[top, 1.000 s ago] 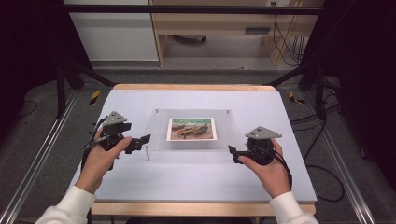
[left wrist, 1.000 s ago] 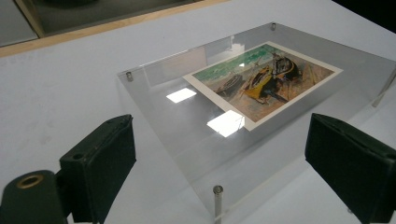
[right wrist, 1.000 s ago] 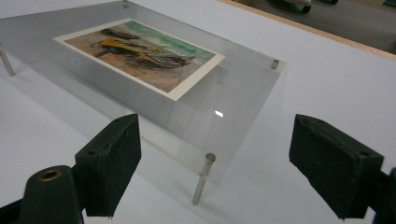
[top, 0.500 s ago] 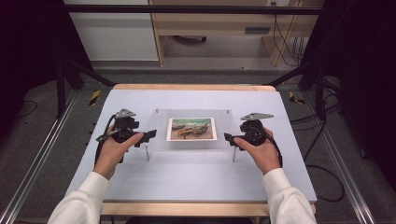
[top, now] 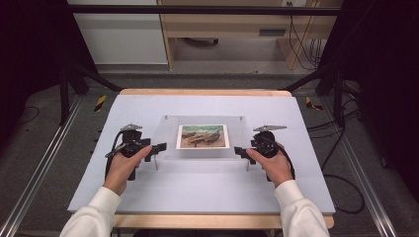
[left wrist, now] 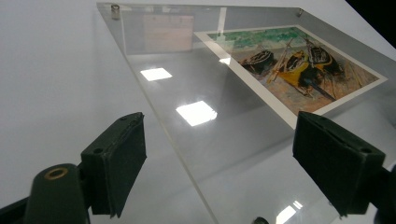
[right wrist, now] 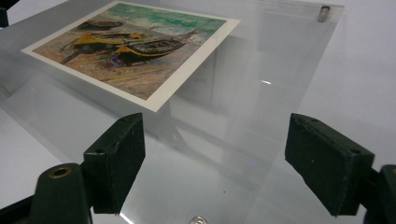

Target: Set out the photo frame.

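Nearest are two hands, each holding a tool. The left tool (top: 159,147) and the right tool (top: 239,150) both have their jaws wide apart and hold nothing. Between them lies a clear plastic sheet (top: 197,150) on little posts, in the middle of the white table (top: 197,192). Its long side runs left to right, so each tool faces one short end, about equally near. Under the sheet is a boat picture (top: 203,136).
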The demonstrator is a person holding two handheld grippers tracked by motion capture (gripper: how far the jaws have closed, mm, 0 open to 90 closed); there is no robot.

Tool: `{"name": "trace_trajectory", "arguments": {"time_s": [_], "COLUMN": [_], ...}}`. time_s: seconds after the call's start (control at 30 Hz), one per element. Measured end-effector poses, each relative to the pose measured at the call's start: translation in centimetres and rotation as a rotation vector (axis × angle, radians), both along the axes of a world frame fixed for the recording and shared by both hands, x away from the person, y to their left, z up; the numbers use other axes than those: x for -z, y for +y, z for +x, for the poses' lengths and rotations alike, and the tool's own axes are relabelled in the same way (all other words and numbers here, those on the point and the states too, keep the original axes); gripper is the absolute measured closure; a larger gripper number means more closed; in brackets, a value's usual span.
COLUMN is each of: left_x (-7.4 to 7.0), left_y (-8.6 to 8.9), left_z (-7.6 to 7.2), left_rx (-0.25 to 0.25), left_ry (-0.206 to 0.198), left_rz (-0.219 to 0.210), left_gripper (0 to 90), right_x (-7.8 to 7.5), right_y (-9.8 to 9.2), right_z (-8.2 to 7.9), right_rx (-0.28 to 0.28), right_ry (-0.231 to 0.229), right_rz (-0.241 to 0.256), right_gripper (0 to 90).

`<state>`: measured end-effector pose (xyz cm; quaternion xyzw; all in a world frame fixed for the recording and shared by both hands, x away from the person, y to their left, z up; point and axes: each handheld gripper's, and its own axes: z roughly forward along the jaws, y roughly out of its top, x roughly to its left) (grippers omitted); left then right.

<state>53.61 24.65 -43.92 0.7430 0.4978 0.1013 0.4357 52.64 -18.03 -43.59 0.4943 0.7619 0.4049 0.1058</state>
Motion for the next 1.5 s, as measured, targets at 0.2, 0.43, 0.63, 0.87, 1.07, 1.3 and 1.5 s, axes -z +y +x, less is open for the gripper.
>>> {"name": "trace_trajectory", "arguments": {"time_s": [0.2, 0.43, 0.63, 0.87, 1.07, 1.3, 1.5], "left_x": [0.7, 1.1, 1.3, 1.4, 1.4, 1.5, 1.4], "left_y": [0.0, -0.3, -0.2, 0.0, 0.1, 0.0, -0.1], "left_z": [-0.1, -0.3, -0.2, -0.2, -0.2, -0.1, 0.0], "left_rx": [0.005, 0.020, 0.039, 0.056, 0.066, 0.065, 0.063], "left_ry": [0.042, 0.057, 0.074, 0.072, 0.074, 0.077, 0.088], "left_rz": [-0.046, -0.062, -0.090, -0.096, -0.100, -0.110, -0.099], "left_gripper": [19.6, 18.9, 18.7, 18.6, 18.9, 18.8, 19.0], "right_x": [0.6, 0.7, 0.8, 1.0, 1.4, 1.4, 1.4], "right_y": [-0.2, -0.1, -0.3, -0.3, -0.6, -0.6, -0.5], "right_z": [0.1, 0.1, 0.2, 0.2, 0.2, 0.3, 0.2], "right_rx": [0.015, 0.023, 0.019, 0.027, 0.038, 0.039, 0.044], "right_ry": [0.025, 0.036, 0.065, 0.081, 0.109, 0.117, 0.112], "right_rz": [0.045, 0.059, 0.079, 0.095, 0.150, 0.155, 0.152], "right_gripper": [18.4, 17.3, 15.1, 13.0, 13.6, 14.5, 15.2]}}
